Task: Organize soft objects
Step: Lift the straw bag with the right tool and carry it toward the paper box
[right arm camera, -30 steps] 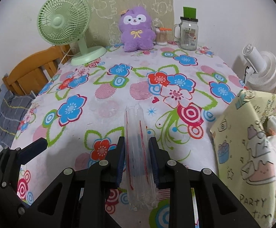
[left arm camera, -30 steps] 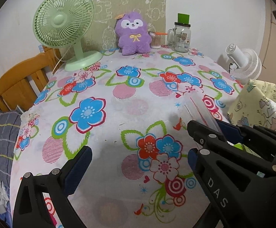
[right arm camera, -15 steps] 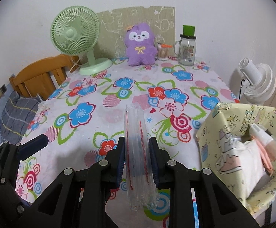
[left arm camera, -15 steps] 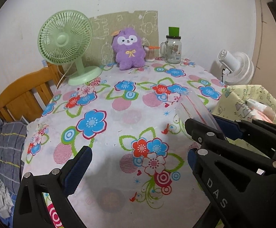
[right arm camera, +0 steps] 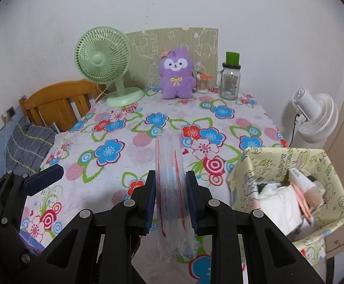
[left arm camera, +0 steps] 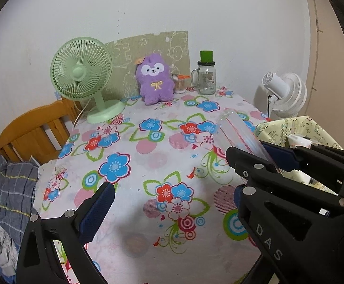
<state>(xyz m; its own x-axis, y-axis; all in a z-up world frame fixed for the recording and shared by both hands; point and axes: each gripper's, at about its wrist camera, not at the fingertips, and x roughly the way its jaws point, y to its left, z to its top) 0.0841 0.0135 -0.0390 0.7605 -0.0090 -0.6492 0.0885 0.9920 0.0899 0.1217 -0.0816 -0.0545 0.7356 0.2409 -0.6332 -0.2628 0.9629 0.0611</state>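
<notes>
A clear plastic sleeve with red stripes [right arm camera: 169, 165], soft and crinkled at its near end, stands between the blue pads of my right gripper [right arm camera: 169, 189], which is shut on it above the flowered tablecloth [right arm camera: 129, 146]. In the left wrist view the same sleeve [left arm camera: 238, 135] sticks out of the right gripper [left arm camera: 254, 158] at the right. My left gripper [left arm camera: 167, 201] is open and holds nothing, hanging over the cloth's near part. A purple plush toy [right arm camera: 176, 75] sits upright at the table's far edge. A yellow patterned fabric bin [right arm camera: 262, 165] stands off the table's right side.
A green desk fan [right arm camera: 103, 56], a glass jar with a green lid [right arm camera: 230, 80] and a small cup of swabs [right arm camera: 201, 82] line the far edge. A white fan [right arm camera: 314, 116] stands right of the table. A wooden chair [right arm camera: 56, 99] with grey cloth is at the left.
Both grippers have risen and drawn back from the table, so more of the cloth and the yellow bin shows. The sleeve stays gripped in the right gripper; the left stays open.
</notes>
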